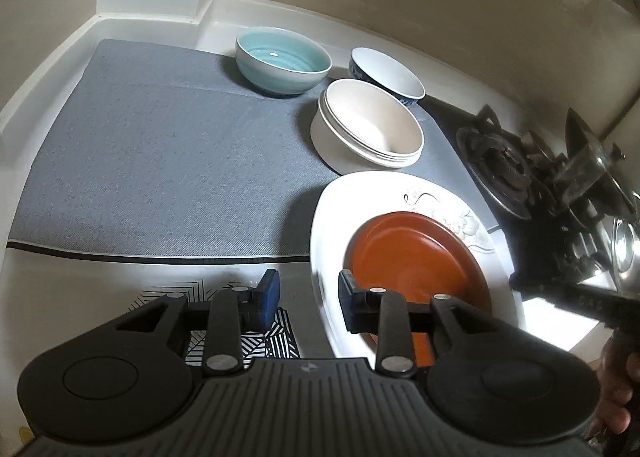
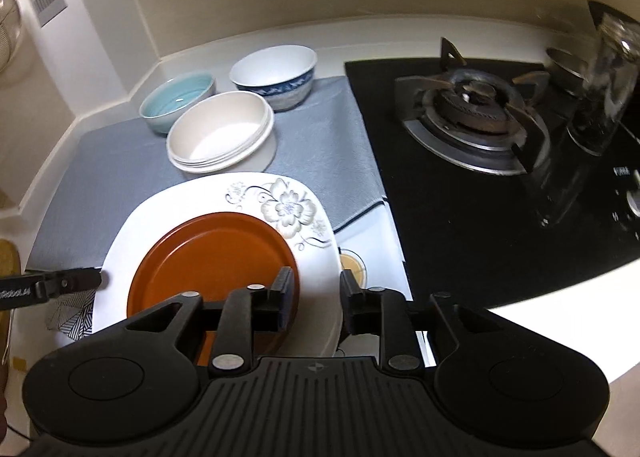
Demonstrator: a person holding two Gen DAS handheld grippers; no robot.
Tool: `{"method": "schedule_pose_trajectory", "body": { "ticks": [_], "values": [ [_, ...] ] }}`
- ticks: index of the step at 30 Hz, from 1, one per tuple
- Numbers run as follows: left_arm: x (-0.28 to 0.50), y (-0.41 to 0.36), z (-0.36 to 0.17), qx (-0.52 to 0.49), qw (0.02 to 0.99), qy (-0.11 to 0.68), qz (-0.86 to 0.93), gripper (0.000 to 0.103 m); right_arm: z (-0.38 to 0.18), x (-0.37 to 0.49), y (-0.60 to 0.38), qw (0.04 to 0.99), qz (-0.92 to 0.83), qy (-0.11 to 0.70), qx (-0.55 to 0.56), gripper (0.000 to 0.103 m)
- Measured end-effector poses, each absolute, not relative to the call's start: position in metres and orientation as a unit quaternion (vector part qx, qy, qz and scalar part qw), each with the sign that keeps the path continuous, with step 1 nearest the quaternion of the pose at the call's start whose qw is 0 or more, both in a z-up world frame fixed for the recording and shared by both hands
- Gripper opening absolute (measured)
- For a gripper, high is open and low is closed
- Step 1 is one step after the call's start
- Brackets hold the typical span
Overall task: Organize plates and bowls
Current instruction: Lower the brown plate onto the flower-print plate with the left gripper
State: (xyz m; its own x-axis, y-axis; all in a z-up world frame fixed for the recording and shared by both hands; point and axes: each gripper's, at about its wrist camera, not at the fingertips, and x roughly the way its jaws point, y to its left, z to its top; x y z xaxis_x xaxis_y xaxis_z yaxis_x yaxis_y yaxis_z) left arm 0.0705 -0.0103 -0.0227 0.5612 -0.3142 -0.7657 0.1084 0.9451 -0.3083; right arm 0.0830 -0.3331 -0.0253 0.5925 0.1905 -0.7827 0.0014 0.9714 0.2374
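Nearest, the left gripper (image 1: 306, 293) straddles the left rim of a white floral plate (image 1: 328, 225), jaws parted, pads not pressing it. The right gripper (image 2: 316, 295) straddles the opposite rim, jaws likewise apart. A brown plate (image 2: 208, 257) rests on the white one. Beyond, on a grey mat (image 1: 160, 145), stand three bowls: teal (image 1: 282, 65), cream (image 1: 368, 123), blue-patterned (image 2: 276, 75).
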Motion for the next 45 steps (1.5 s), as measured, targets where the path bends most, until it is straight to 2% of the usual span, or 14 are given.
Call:
{"method": "schedule_pose_trajectory", "body": {
  "ticks": [24,45],
  "values": [
    [0.074,-0.012,-0.037,-0.131,0.860,0.475,-0.134,0.033,-0.051,0.087,-0.341,0.852,0.047,0.493,0.169,0.028],
    [0.080,-0.020,-0.045,-0.132,0.851,0.484,-0.154,0.023,-0.053,0.090,-0.342,0.847,0.054,0.501,0.172,0.024]
  ]
}}
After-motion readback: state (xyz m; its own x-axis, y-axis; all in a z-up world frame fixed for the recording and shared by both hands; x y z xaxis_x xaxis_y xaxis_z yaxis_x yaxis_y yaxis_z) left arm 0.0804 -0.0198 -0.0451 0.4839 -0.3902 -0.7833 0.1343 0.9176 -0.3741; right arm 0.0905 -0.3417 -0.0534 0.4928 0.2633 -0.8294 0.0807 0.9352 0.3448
